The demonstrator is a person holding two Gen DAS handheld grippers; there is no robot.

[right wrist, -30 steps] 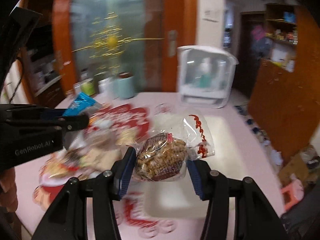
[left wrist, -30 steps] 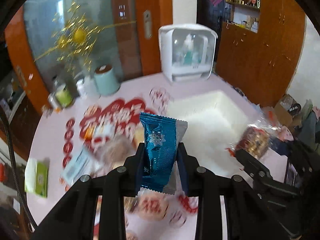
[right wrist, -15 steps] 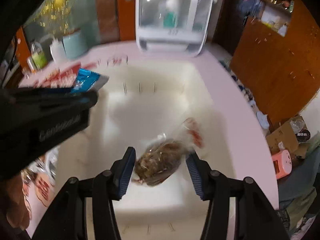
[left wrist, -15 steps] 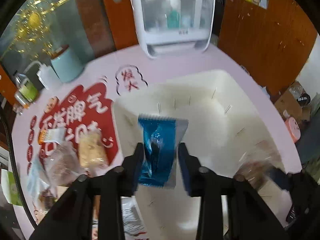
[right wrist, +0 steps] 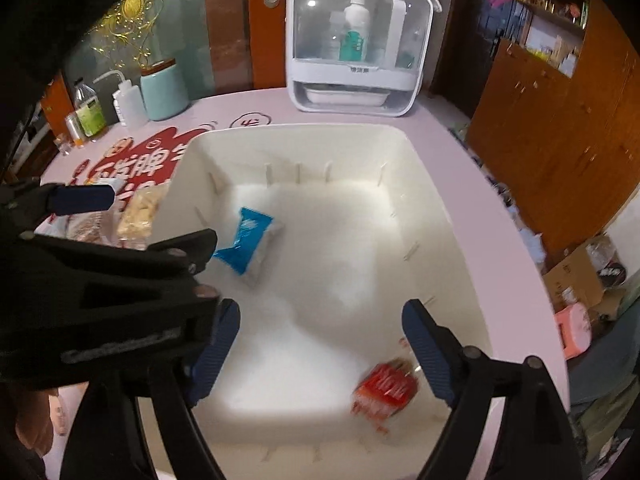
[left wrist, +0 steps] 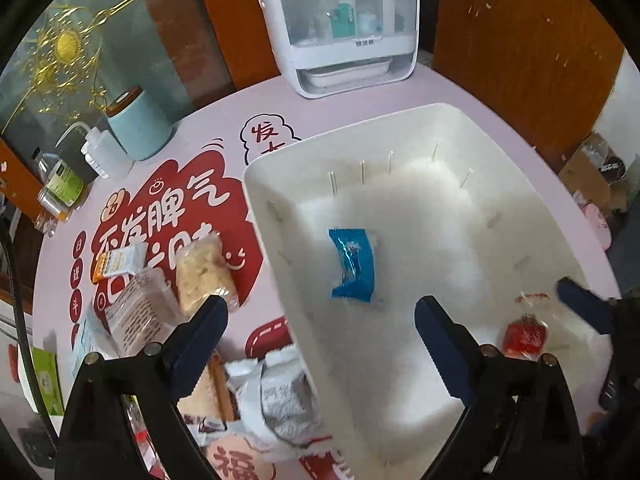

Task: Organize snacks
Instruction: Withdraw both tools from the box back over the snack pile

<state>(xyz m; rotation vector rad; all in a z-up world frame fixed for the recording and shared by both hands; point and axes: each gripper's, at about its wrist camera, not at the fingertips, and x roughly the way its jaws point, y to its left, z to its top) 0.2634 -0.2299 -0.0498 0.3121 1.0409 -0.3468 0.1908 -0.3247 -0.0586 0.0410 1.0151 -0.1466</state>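
- Both snacks are out of the tongs since a sec ago and sit in the white bin [left wrist: 256, 184] now.
- Blue packet [left wrist: 352, 266] lies on the bin floor, approx 10 o'clock from center.
- Red-labelled clear bag [right wrist: 384, 394] is blurry, at 5 o'clock by the near wall.
- Left gripper [left wrist: 320, 320] & right gripper [right wrist: 320, 340]: jaws opening, wide apart, nothing btwn them.
- More snacks [left wrist: 204, 268] wait at 9 o'clock of the bin.

A home dining room: pink table [left wrist: 224, 116]; wooden cabinets [right wrist: 560, 120]; shelves of household goods [right wrist: 552, 36].
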